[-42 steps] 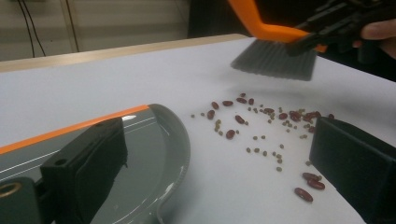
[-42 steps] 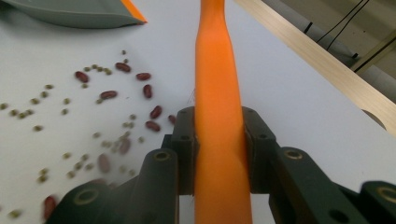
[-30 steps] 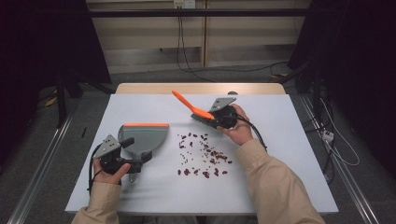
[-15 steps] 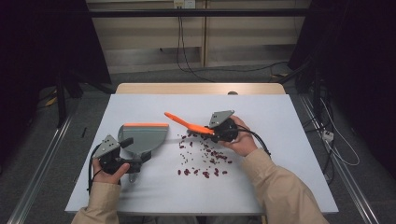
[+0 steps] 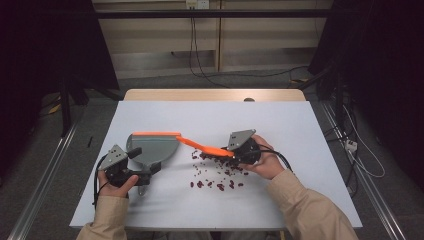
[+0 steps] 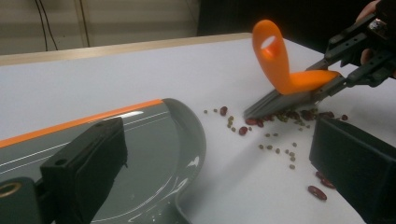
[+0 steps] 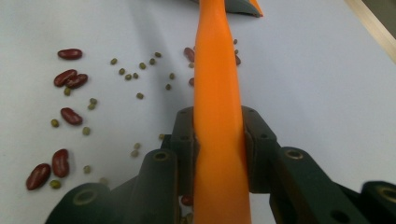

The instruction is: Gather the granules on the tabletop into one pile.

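The table (image 5: 300, 130) has a pale blue-white top with a light wooden edge strip (image 5: 215, 95) along its far side. Black cables (image 5: 197, 50) hang against the beige wall panel at upper centre. A metal floor rail (image 5: 45, 180) runs along the left of the frame.

The brush (image 5: 202, 146) is orange with grey bristles; the dustpan (image 5: 152, 147) is grey, orange-edged; the beans (image 7: 65, 114) are dark red and green, the table (image 5: 200, 115) pale.
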The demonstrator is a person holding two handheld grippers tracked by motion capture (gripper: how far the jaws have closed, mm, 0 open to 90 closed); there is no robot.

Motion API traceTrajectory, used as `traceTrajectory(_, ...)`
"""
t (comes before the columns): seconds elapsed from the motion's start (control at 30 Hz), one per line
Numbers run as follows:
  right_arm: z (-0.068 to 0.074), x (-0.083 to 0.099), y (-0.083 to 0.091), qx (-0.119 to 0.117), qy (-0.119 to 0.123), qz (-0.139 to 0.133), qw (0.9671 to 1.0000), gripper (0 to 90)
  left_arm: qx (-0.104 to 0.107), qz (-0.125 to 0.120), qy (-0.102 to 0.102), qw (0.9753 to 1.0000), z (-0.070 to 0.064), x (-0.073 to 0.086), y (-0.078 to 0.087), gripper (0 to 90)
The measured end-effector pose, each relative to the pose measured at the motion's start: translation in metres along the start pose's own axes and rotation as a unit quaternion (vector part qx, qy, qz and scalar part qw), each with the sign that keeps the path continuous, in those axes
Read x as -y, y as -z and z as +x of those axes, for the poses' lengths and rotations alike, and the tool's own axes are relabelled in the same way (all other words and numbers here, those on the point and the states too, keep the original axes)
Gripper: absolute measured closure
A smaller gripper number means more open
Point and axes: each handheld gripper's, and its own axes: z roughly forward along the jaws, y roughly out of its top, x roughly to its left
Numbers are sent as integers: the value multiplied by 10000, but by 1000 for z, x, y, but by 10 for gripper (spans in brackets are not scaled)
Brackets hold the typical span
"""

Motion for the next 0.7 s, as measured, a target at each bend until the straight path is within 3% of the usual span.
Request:
traceTrajectory(0.4, 13, 2, 11, -58, 21, -57, 10000, 714, 0, 44, -19, 10000, -2, 0, -1, 40)
traceTrajectory(0.53, 6, 0, 18, 81, -104, -231, 9996, 715, 21, 39, -20, 10000, -2, 0, -1, 40)
traceTrajectory(0.7, -16, -8, 17, 286, -307, -561, 9975, 715, 20, 2, 13, 10000, -2, 0, -1, 40)
